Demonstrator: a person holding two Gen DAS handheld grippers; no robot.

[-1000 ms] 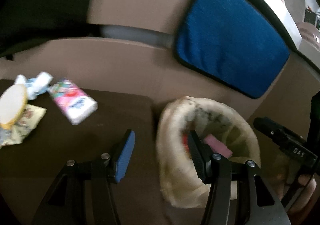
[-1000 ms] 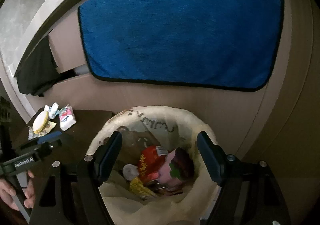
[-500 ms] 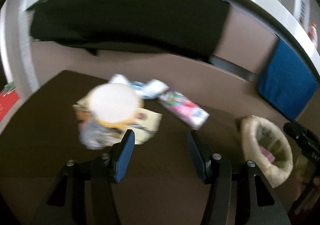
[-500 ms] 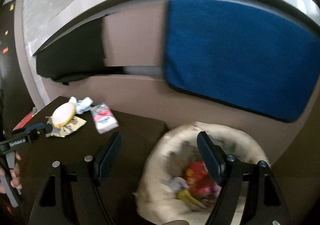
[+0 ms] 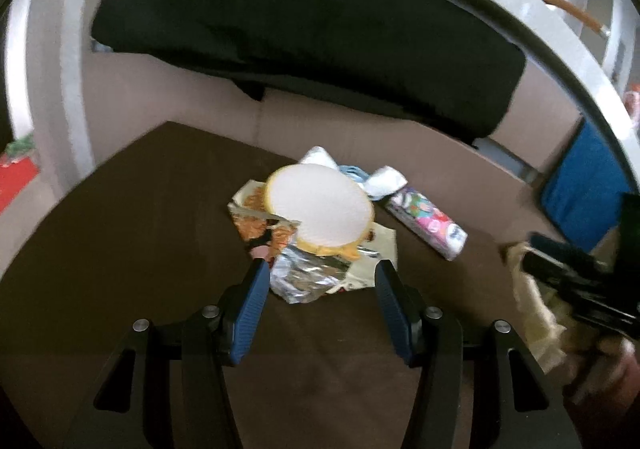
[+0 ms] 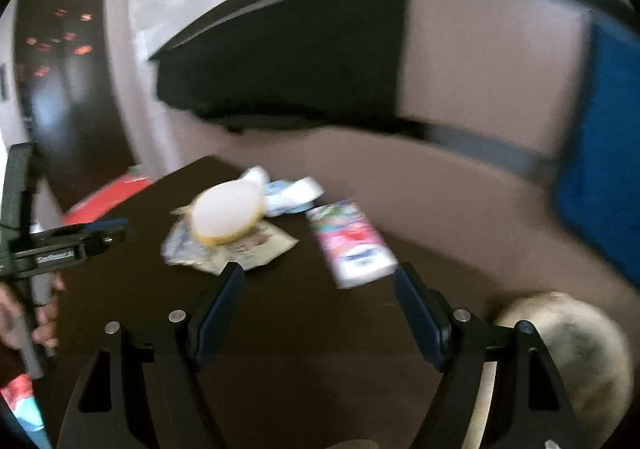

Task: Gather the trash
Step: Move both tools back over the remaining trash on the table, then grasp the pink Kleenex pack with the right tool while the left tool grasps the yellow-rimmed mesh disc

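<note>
Pink-patterned tissue pack [image 5: 426, 223] (white end)

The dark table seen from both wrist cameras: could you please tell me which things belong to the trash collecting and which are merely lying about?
Part of the job:
- round lid
- foil wrapper
- crumpled white wrapper
- tissue pack
- bag-lined bin
- left gripper and right gripper, both open and empty

Just lying about:
- blue cloth
- black cloth
- dark table

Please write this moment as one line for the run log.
left hand-held gripper: open, empty | right hand-held gripper: open, empty | wrappers, tissue pack: on table
</note>
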